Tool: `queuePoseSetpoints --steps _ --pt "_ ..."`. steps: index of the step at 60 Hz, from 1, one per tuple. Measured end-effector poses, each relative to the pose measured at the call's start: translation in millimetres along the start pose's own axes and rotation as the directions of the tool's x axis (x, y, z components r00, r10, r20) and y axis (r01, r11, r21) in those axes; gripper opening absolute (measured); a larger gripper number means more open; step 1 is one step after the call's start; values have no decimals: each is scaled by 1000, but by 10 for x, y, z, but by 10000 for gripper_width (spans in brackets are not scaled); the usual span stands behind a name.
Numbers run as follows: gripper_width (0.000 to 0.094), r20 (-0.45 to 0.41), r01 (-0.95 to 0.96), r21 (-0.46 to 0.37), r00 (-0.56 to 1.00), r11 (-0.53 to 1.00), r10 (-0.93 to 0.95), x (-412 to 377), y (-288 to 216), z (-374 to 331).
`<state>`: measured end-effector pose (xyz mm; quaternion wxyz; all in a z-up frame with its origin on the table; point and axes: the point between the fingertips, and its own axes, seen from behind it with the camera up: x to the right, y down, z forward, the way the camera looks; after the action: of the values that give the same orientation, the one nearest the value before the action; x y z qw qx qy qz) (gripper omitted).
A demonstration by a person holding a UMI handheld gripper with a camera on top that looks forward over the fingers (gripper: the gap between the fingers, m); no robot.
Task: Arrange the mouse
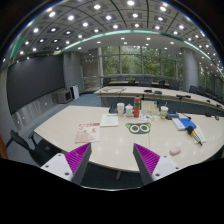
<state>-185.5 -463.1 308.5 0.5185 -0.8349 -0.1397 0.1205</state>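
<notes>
The gripper [117,160] is hanging above a wide, pale surface [110,145] in a big office room. Its two fingers [80,158] are standing spread apart, each showing a magenta pad, and nothing is being held between them; only the bare surface is lying in the gap.

The mouse [175,151] is resting on the surface just ahead of the right finger and a little to its outer side, apart from it. It is looking small and light in colour.

Farther on the surface, beyond the fingers, several things are standing in a loose group: a white paper sheet [87,131], a small flat item with green circles [139,127], a white cup [121,108], a reddish bottle [137,107] and another cup [164,112]. To the right, a blue object [183,122] is lying among some papers.

Behind the surface, a second long desk [150,93] is running across the room. Large windows [130,62] are filling the far wall, and many round ceiling lights [100,18] are shining above. A dark wall panel [35,75] is standing at the left side.
</notes>
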Motion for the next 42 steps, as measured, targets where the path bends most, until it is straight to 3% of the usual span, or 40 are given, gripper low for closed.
queuePoseSetpoints --steps 7,24,42 --pt "854 -55 -18 -22 998 1000 17 297 144 -111" --pt "851 -216 -96 -86 974 992 75 1750 1074 -14" --pt "852 -368 -124 -78 926 989 87 3231 1710 719"
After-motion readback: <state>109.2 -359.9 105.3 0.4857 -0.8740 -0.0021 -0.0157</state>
